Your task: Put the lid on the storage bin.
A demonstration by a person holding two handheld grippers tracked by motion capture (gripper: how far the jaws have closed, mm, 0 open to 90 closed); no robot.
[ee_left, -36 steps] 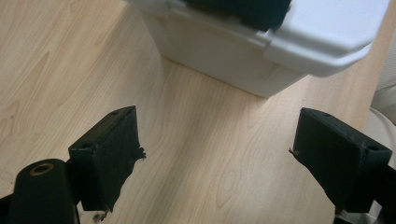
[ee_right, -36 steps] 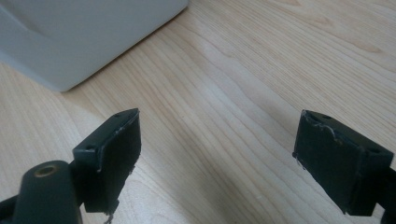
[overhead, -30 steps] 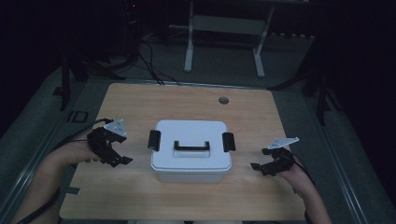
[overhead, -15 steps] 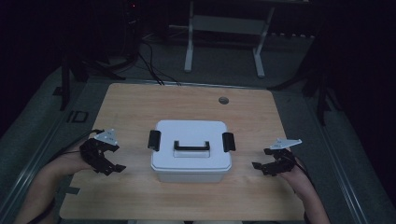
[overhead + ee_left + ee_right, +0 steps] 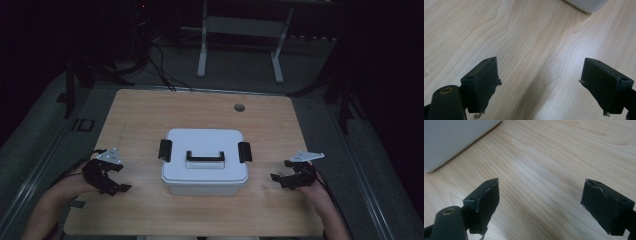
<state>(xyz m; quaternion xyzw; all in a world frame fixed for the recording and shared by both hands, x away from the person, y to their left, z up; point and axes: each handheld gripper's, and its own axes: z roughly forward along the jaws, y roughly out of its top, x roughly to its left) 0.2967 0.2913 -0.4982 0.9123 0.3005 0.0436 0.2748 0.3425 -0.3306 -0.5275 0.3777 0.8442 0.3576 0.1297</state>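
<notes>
At the centre of the high view sits a white lidded storage box (image 5: 204, 161) on the wooden table (image 5: 150, 112), its lid on, with a black carry handle (image 5: 205, 157) across the top and a black latch at each short end: the left latch (image 5: 165, 150) and the right latch (image 5: 244, 152). Lower left of that frame, the left gripper (image 5: 114, 181) hovers low over the tabletop, well apart from the box, held by a hand whose forearm enters from the bottom edge. Its jaws stand wide open with nothing between them (the left gripper view shows bare wood grain in the gap), and a corner of the box (image 5: 586, 5) shows at the upper right of that view. Lower right of the high view, the right gripper (image 5: 281, 174) is near the box's right end without touching it, jaws pointing toward it. They too are spread wide and hold nothing; in the right gripper view (image 5: 540, 202) the box's white wall (image 5: 451, 137) occupies the upper left corner. Near the table's far edge lies a small round grommet hole (image 5: 239, 107).
</notes>
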